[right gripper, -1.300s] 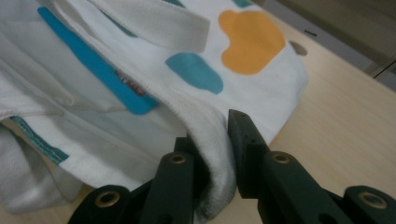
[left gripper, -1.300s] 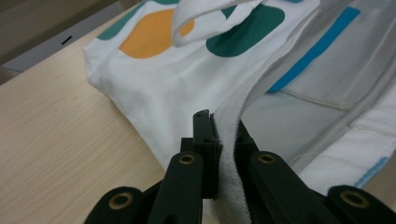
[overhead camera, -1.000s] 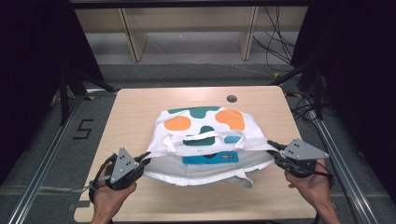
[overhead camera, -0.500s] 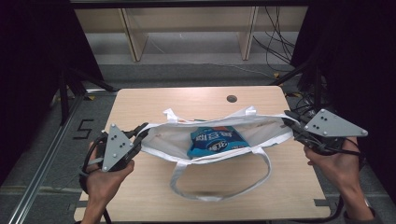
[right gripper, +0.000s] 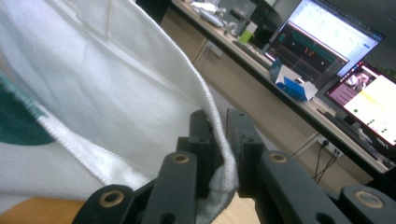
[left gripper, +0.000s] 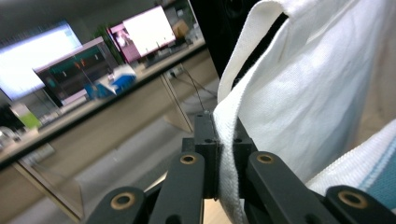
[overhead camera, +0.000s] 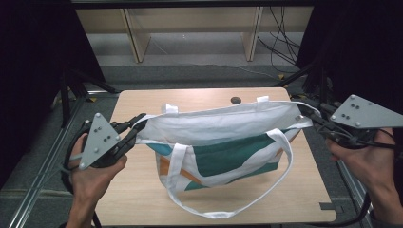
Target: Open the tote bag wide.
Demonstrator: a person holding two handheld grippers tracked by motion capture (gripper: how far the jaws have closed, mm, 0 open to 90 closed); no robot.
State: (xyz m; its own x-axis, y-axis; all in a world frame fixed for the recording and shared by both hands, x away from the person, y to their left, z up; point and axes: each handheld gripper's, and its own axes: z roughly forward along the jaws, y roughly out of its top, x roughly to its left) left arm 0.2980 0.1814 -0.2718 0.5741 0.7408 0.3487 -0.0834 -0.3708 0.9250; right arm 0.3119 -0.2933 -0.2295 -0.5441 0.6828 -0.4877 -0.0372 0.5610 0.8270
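Left gripper (overhead camera: 135,127) clamped on the tote bag (overhead camera: 223,152) rim at its left end, right gripper (overhead camera: 306,117) clamped on the right end. Bag hangs stretched between them above the table (overhead camera: 142,199) centre, one handle (overhead camera: 228,209) drooping near side.

You have a white cloth tote bag (overhead camera: 223,142) with teal and orange patches on its side, held up above the wooden table and stretched wide between its two top corners. Its mouth edge runs taut and nearly level, the body hangs below it, and one long white handle (overhead camera: 247,199) droops in a loop toward you, reaching down near the tabletop.
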